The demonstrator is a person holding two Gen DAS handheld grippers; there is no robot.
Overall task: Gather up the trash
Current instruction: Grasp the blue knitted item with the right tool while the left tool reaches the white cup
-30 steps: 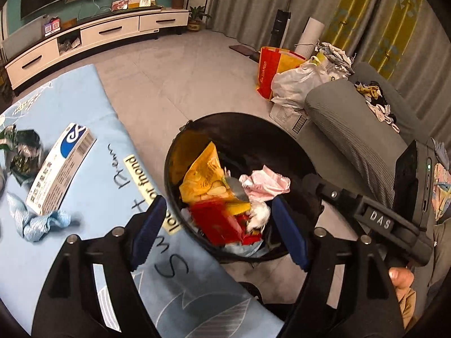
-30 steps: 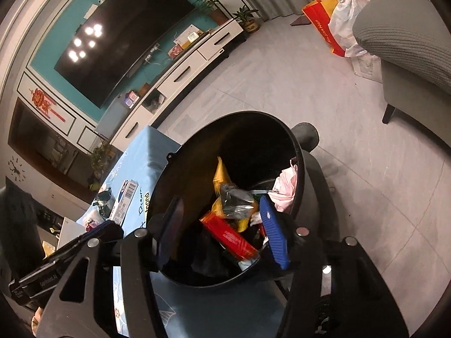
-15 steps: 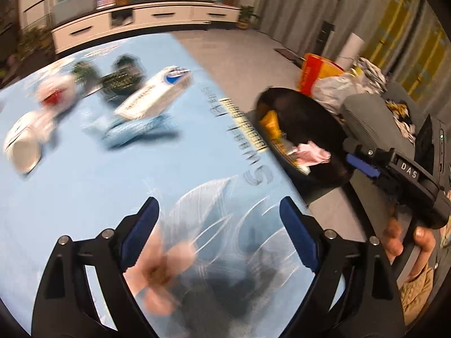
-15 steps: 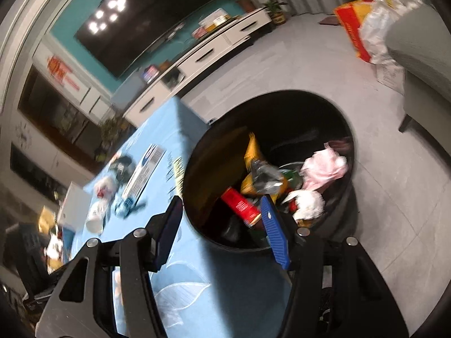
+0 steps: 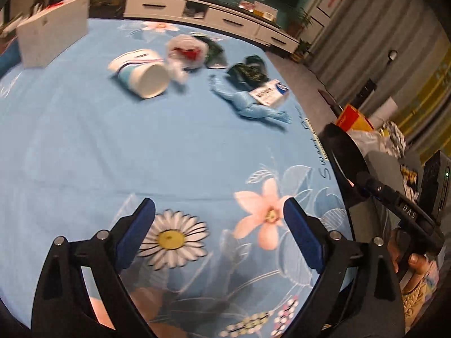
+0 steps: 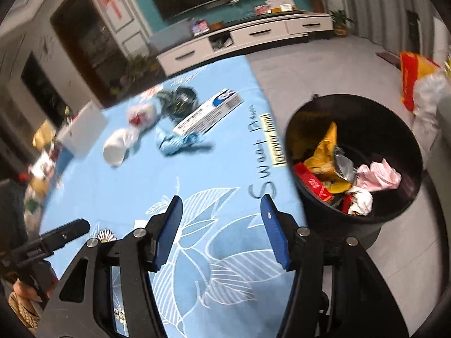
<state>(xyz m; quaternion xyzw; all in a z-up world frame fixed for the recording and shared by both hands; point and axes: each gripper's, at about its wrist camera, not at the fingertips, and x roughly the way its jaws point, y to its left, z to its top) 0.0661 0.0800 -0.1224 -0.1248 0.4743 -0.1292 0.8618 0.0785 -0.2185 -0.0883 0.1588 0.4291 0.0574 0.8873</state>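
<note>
Trash cluster sits at the far side of the counter, well ahead of both grippers: tipped paper cup, clear bag, dark wrappers, blue wad, flat box. Box long axis runs diagonally, toward the bin side. Left gripper has just been opening, fingers wide, nothing between. Right gripper is about half open, also empty. Left looks better lined up on the cup; right is nearer the box and bin.
</note>
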